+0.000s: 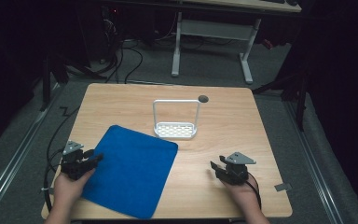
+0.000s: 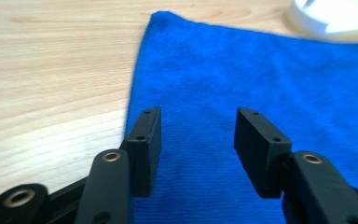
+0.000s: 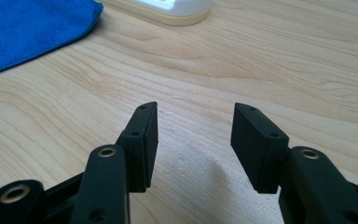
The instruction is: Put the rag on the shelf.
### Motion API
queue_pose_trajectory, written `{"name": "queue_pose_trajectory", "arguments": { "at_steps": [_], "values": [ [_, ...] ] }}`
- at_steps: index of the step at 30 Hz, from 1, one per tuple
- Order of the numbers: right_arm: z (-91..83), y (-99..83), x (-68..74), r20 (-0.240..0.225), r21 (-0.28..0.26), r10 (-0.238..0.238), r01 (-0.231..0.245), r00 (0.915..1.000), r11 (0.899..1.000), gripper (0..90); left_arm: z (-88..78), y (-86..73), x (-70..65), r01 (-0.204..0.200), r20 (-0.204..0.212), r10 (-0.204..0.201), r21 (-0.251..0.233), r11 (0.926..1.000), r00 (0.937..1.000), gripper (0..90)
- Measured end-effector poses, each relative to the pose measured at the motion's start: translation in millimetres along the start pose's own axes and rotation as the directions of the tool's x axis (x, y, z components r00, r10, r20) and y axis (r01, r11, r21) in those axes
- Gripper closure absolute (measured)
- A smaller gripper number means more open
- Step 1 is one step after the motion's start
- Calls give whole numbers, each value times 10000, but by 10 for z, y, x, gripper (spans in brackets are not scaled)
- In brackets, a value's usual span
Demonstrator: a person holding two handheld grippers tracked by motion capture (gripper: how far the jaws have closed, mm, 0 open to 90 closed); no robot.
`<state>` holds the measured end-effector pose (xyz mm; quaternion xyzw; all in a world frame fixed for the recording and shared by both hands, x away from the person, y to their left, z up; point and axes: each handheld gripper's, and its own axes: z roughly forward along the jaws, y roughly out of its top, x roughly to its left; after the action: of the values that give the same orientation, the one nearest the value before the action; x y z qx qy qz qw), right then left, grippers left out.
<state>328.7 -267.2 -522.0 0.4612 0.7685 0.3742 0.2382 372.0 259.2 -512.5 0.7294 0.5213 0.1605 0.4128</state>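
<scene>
A blue cloth [image 1: 130, 170] lies flat on the front left of the wooden table [image 1: 223, 116]. A small white rack [image 1: 175, 129] with a tall wire handle stands just beyond the cloth's far corner. My left gripper [image 1: 97, 158] rests at the cloth's left edge, open, its jaws over the blue cloth [image 2: 261, 93] with nothing between them. My right gripper [image 1: 216, 164] sits open over bare wood at the front right, pointing toward the rack [image 3: 168, 9] and the cloth [image 3: 28, 28].
A dark round hole [image 1: 203, 98] marks the table behind the rack. Cables [image 1: 53, 140] trail off the table's left side. A white desk frame [image 1: 214, 37] stands on the grey floor beyond. A small grey tag [image 1: 282, 187] lies at the front right corner.
</scene>
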Motion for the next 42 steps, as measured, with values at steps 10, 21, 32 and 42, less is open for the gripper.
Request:
{"name": "queue_pose_trajectory", "arguments": {
  "at_steps": [10,21,32,42],
  "values": [
    [1,-19,1,-51,27,-29,29,10000,10000,521,90,-6,-40,-311,-55,313,234,9992,9995,517],
    [32,-8,46,-409,11,-97,97,9991,10000,593,66,-29,-46,-229,176,225,230,9995,9996,613],
    [121,262,710,-2249,-389,-1564,1515,9617,9877,900,38,-244,-256,-869,426,820,1282,9879,9957,900],
    [560,489,1383,-3263,-103,-2979,3118,8971,9501,900,21,-289,-268,-1077,667,1007,1118,9879,9927,898]
  ]
}}
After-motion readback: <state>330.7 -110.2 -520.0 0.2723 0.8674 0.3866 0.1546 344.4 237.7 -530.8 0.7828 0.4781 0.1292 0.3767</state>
